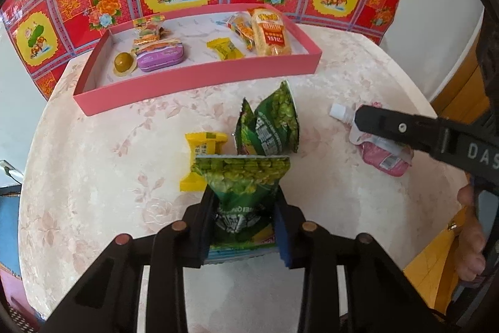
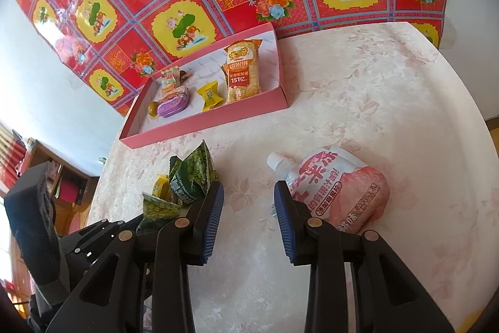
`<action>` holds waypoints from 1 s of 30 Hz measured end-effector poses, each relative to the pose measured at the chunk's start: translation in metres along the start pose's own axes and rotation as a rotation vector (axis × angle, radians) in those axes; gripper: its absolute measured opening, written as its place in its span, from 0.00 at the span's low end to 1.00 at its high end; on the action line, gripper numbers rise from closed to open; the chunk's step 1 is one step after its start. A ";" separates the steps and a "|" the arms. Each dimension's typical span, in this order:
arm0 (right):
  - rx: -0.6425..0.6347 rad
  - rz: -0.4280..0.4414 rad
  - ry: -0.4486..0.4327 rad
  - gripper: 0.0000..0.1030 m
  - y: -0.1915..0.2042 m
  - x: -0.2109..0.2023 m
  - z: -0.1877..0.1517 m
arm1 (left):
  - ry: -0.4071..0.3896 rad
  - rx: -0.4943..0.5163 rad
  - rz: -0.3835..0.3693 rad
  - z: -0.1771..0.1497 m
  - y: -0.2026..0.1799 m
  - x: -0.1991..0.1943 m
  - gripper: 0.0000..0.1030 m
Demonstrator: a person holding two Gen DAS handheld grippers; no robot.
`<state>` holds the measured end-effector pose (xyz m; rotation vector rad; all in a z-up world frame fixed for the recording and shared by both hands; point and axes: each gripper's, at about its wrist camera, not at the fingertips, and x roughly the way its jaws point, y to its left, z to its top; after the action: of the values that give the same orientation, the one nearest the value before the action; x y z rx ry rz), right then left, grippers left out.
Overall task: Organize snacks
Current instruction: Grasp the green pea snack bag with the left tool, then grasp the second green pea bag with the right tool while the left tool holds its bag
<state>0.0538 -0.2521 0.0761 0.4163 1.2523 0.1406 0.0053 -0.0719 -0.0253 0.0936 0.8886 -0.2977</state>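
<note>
**Left tongs clamped on pea packet; right tongs wide beside pouch**

Left tongs (image 1: 244, 227) were closed on a green pea packet (image 1: 246, 192), pads pressing its lower half from both sides. The packet's sealed top edge pointed away from the camera, above the desk (image 1: 93, 177).

Just past the held packet, a second green pea packet (image 1: 274, 124) stood propped upright on the desk. A yellow wrapped candy (image 1: 201, 158) lay just left of the two, partly hidden behind the held packet.

Right tongs (image 2: 249, 217) were spread wide, with only bare desk between the blue pads. A pink juice pouch (image 2: 336, 189) with a white cap lay just right of the right-hand finger; whether the finger touched it could not be told. In the left wrist view the right tongs reached in from the right, over the pouch.

A pink tray (image 1: 199, 77) sat at the far side of the desk, well apart from both tongs. It held a rice cracker pack (image 1: 271, 31), another yellow candy (image 1: 224, 49), a purple tin (image 1: 160, 56), a round green sweet (image 1: 124, 62) and some small wrapped sweets (image 1: 148, 27).
</note>
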 end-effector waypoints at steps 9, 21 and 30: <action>-0.033 0.004 0.006 0.34 0.011 0.003 0.001 | -0.067 -0.028 0.007 0.003 0.014 -0.022 0.34; -0.107 0.014 0.032 0.36 0.035 0.016 0.002 | -0.088 -0.165 0.081 0.007 0.070 -0.028 0.34; -0.180 -0.001 0.040 0.51 0.057 0.033 0.001 | -0.077 -0.217 0.100 0.003 0.087 -0.021 0.34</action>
<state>0.0721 -0.1892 0.0681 0.2580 1.2669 0.2602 0.0207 0.0153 -0.0111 -0.0743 0.8320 -0.1097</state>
